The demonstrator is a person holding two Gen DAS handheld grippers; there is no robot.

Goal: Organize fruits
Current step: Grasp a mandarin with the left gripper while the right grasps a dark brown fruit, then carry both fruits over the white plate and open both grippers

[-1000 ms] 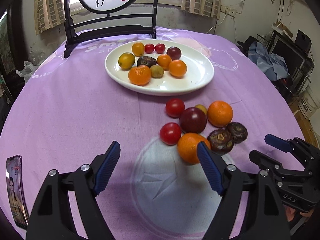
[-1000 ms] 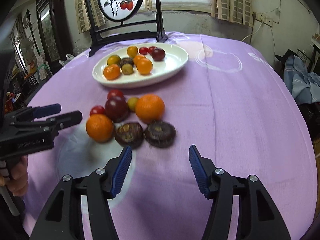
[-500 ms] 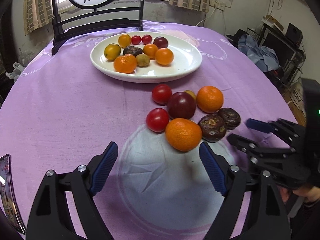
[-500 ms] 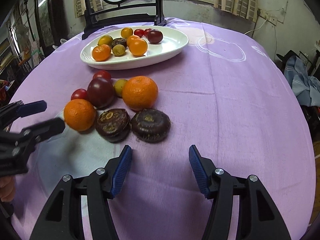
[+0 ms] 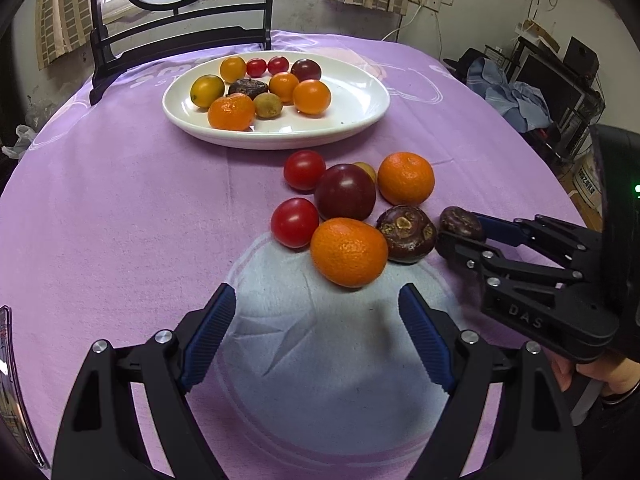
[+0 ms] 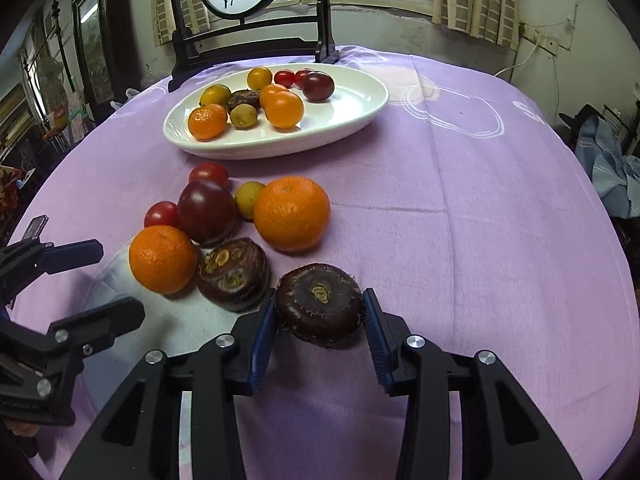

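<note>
A white oval plate [image 5: 360, 114] [image 6: 352, 112] at the back holds several fruits. Loose fruits lie on the purple cloth in front of it: two oranges [image 5: 348, 252] [image 6: 292, 212], a dark plum [image 5: 345, 192], two red tomatoes [image 5: 295, 222], a small yellow fruit [image 6: 248, 198] and two dark brown flat fruits [image 6: 234, 274]. My right gripper [image 6: 320, 312] [image 5: 460, 236] has its pads on both sides of the nearer brown fruit [image 6: 320, 304] [image 5: 460, 222], which rests on the cloth. My left gripper [image 5: 318, 328] is open and empty, just in front of the near orange.
A black chair [image 5: 180, 36] with a round painted panel stands behind the table. A phone [image 5: 12, 380] lies at the table's left edge. Clothes and shelves [image 5: 532, 96] are to the right beyond the table.
Both grippers have moved forward toward the loose fruits. My right gripper has narrowed around the nearer brown fruit. My left gripper has stayed open.
</note>
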